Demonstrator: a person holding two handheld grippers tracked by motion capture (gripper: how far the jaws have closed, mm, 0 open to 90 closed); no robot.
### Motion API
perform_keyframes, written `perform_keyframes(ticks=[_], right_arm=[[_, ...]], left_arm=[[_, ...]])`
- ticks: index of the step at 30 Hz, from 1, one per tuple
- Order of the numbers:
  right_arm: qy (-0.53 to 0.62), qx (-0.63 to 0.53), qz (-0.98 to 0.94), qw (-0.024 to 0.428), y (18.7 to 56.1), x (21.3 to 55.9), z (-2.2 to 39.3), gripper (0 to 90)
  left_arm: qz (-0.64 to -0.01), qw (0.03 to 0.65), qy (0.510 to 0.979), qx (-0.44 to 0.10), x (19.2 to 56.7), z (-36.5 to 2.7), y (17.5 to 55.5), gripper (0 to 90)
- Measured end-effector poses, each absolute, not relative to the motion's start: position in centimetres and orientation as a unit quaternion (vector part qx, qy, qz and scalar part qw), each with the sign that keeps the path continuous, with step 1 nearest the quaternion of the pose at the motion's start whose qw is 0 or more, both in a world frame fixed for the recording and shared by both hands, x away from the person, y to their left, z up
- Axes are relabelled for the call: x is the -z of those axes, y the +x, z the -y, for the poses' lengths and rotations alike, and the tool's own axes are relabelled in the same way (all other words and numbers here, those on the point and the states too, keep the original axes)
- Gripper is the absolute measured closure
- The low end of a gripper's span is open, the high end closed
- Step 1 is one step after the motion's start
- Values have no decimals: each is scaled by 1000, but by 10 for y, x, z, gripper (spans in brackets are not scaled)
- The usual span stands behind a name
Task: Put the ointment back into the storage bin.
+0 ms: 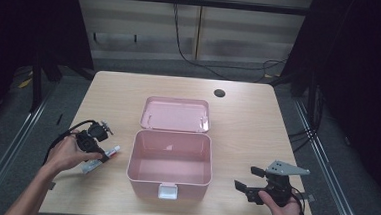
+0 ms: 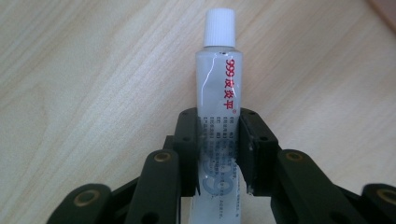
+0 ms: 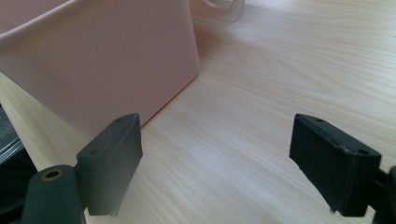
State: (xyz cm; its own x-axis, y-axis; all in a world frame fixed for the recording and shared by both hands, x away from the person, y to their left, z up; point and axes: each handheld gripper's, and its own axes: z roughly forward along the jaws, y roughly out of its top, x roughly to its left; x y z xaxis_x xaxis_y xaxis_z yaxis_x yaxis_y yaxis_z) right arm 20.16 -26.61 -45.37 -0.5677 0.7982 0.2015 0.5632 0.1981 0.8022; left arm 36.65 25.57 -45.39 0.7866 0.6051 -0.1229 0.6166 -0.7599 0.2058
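White-capped tube [image 2: 218, 116] pinched between left gripper [image 2: 218, 149] fingers [image 2: 187, 140].

A light wooden table [image 1: 247, 126] with rounded corners carries an open pink plastic box [image 1: 169, 164] at its middle, its pink lid [image 1: 175, 114] lying flat just behind it. Left of the box, the left hand [image 1: 65, 152] holds the black left tool [image 1: 104, 153] over a small white tube with a red band [image 1: 100, 160] lying on the table. Right of the box, the right hand [image 1: 285, 208] holds the black right tool [image 1: 247, 178], its jaws spread apart, pointing toward the box.
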Motion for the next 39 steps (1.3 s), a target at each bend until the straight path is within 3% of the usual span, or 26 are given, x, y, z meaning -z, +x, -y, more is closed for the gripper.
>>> perform_keyframes(ticks=[15, 25, 39], right_arm=[[448, -449, -762, 130, 202, 454, 267, 166], [447, -450, -762, 129, 201, 454, 266, 166], [447, -451, -762, 124, 202, 454, 266, 165]], left_arm=[[-314, 176, 932, 50, 429, -264, 357, 709], [-289, 171, 941, 45, 410, -258, 351, 709], [-300, 185, 935, 37, 393, -267, 345, 710]])
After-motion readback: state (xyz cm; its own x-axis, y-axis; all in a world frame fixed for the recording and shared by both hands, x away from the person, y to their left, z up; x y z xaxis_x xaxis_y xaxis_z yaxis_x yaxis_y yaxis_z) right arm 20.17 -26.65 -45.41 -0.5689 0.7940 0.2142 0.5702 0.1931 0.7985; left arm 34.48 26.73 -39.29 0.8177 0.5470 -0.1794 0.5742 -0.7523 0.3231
